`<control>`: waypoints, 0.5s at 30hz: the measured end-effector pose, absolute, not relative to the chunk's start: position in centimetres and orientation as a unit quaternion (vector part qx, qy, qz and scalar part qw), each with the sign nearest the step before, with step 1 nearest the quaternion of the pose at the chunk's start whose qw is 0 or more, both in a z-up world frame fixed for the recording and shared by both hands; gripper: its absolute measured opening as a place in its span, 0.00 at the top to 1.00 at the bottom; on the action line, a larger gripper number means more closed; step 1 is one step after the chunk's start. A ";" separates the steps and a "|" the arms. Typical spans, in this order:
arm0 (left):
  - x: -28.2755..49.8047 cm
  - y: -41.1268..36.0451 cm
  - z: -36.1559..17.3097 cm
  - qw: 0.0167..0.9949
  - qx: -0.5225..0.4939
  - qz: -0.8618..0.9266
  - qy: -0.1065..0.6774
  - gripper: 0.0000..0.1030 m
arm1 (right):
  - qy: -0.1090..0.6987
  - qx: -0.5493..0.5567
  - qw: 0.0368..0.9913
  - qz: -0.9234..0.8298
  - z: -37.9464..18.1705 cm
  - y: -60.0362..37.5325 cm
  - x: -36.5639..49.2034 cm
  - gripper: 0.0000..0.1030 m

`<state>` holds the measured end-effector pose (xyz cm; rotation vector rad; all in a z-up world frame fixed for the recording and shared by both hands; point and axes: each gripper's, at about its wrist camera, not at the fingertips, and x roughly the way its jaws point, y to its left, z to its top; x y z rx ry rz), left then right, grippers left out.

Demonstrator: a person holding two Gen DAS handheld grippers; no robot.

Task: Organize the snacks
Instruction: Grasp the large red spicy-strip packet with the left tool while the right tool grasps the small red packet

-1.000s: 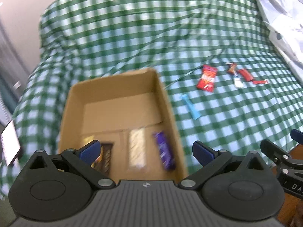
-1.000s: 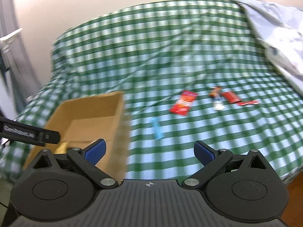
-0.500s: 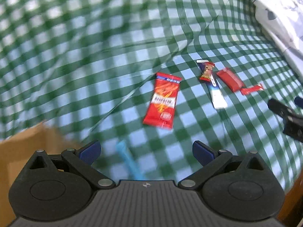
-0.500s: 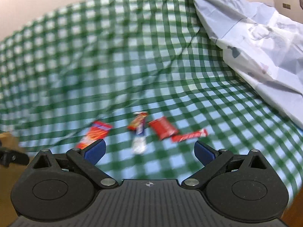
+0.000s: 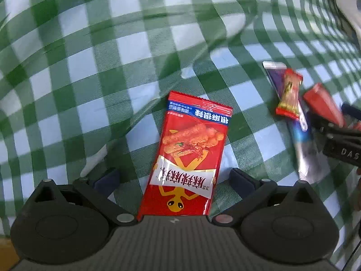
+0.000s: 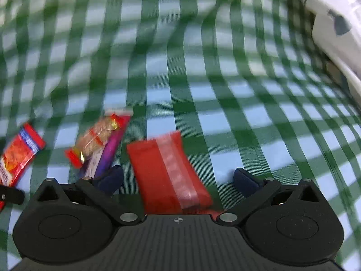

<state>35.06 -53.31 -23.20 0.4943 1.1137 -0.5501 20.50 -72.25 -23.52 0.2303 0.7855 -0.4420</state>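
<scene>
Left gripper, out over the box 1 s ago, now hangs spread wide astride the red spicy-strip packet on the checked cloth, right gripper equally agape over the plain red pouch: 2 pickups look imminent.

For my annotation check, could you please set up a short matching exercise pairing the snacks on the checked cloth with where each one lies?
Things:
1. red spicy-strip packet
2. plain red packet
3. small orange-and-red snack
4. purple bar

Places:
A. lying on top of the purple bar
B. between the open right gripper's fingers
C. under the small snack
D. between the open left gripper's fingers

Pairs: 1-D, 2-B, 3-A, 4-C
</scene>
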 end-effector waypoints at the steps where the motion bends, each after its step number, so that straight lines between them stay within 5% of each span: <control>1: 35.3 -53.2 -23.3 0.784 0.224 -0.257 0.519 0.00 | 0.371 0.107 0.897 -0.214 -23.6 -72.1 20.3 0.00; 5: 35.8 -53.0 -23.4 0.781 0.218 -0.256 0.527 0.00 | 0.364 0.105 0.901 -0.211 -23.9 -72.0 20.1 0.01; 6: 35.8 -52.9 -23.3 0.783 0.219 -0.251 0.526 0.04 | 0.366 0.104 0.900 -0.211 -23.9 -72.0 20.1 0.01; 7: 35.7 -52.8 -23.0 0.785 0.214 -0.252 0.524 0.19 | 0.370 0.103 0.899 -0.210 -23.9 -71.9 20.1 0.02; 9: 35.0 -52.9 -21.7 0.788 0.209 -0.262 0.516 0.48 | 0.367 0.101 0.903 -0.199 -23.2 -71.5 19.8 0.25; 10: 34.9 -53.0 -21.3 0.785 0.210 -0.262 0.520 0.50 | 0.363 0.096 0.907 -0.192 -22.7 -71.3 19.6 0.53; 15: 33.3 -52.0 -19.4 0.791 0.215 -0.260 0.511 0.51 | 0.377 0.095 0.898 -0.207 -21.3 -70.5 19.1 0.59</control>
